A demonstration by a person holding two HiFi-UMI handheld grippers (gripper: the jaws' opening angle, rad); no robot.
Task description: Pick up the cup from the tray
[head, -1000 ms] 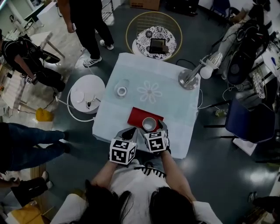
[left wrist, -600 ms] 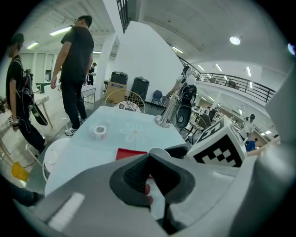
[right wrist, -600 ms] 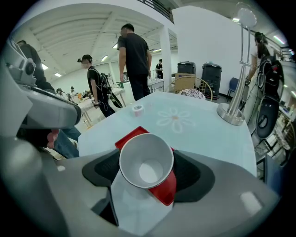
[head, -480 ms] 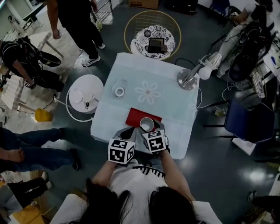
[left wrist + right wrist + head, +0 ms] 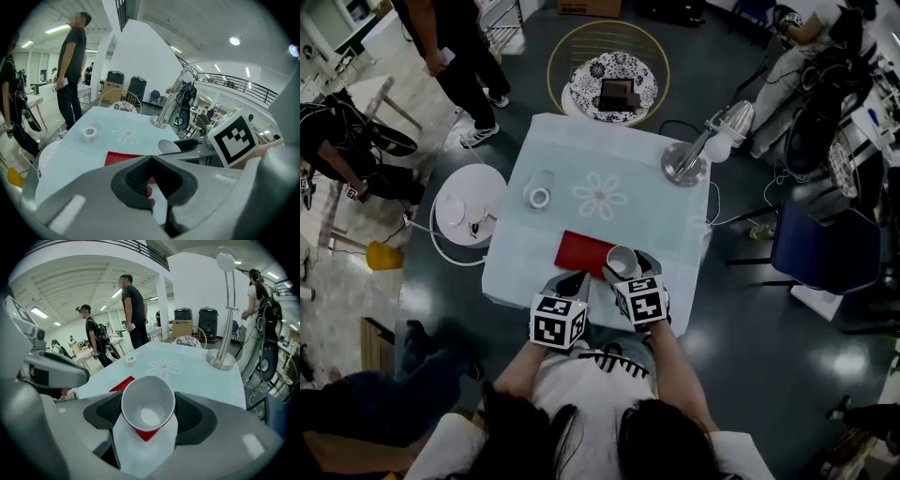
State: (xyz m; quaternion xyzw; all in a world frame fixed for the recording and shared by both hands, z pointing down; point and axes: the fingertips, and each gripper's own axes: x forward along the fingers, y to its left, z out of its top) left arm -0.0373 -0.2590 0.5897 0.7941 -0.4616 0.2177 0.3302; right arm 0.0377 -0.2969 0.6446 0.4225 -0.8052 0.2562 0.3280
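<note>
One square surface (image 5: 675, 234) stands in the middle of a big room with a dark, shiny floor (image 5: 750, 366). A pale blue cloth covers it, with a white flower (image 5: 599, 196) drawn in the middle. A roll of tape (image 5: 540, 197) lies left of the flower. A silver lamp (image 5: 686, 164) stands at the far right corner. A flat red tray (image 5: 581, 253) lies at the near edge.

Around the surface are a small round white table (image 5: 469, 202) on the left, a round wire stand (image 5: 605, 70) at the far side and a blue chair (image 5: 825, 248) on the right. A few people stand about. One in dark clothes (image 5: 455, 47) is at the far left, and another (image 5: 811, 56) is at the far right, near the lamp.

The right gripper (image 5: 628, 268) holds the white cup (image 5: 149, 409). Its two jaws are a bit apart and press on the cup from both sides. The cup is tipped, so its open mouth faces that gripper's camera, and it is empty inside. It sits over the near right corner of the tray. I cannot tell if its bottom touches the tray.

The left gripper (image 5: 151, 161) is just beside the right one, at the near edge of the surface. Its jaw tips meet, and it holds nothing.
</note>
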